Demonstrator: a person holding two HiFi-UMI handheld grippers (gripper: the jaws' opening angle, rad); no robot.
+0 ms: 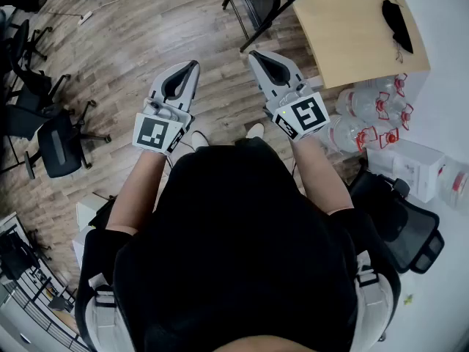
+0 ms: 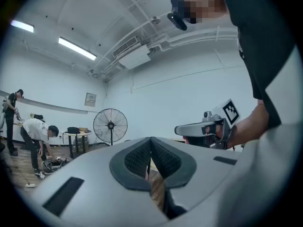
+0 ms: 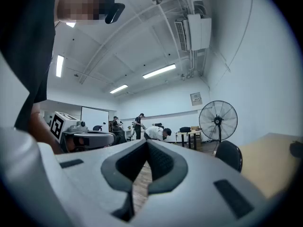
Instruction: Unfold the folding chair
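The black folding chair (image 1: 256, 2) stands on the wood floor at the far edge of the head view, beside a table corner; its dark back (image 3: 229, 160) also shows low right in the right gripper view. Both grippers are held level in front of the person's body, well short of the chair. My left gripper (image 1: 193, 64) is shut, its pads together with nothing between them (image 2: 150, 142). My right gripper (image 1: 253, 53) is shut and empty too (image 3: 147, 143). Each gripper shows from the side in the other's view: the right gripper (image 2: 179, 129), the left gripper (image 3: 110, 137).
A light wooden table (image 1: 352, 35) with a black item (image 1: 397, 20) stands right of the chair. Water bottles (image 1: 366, 116) and a white box (image 1: 410, 163) lie on the floor at right. Office chairs (image 1: 58, 145) stand left, another (image 1: 403, 226) close right. A fan (image 2: 110, 126) and people (image 2: 38, 141) are far off.
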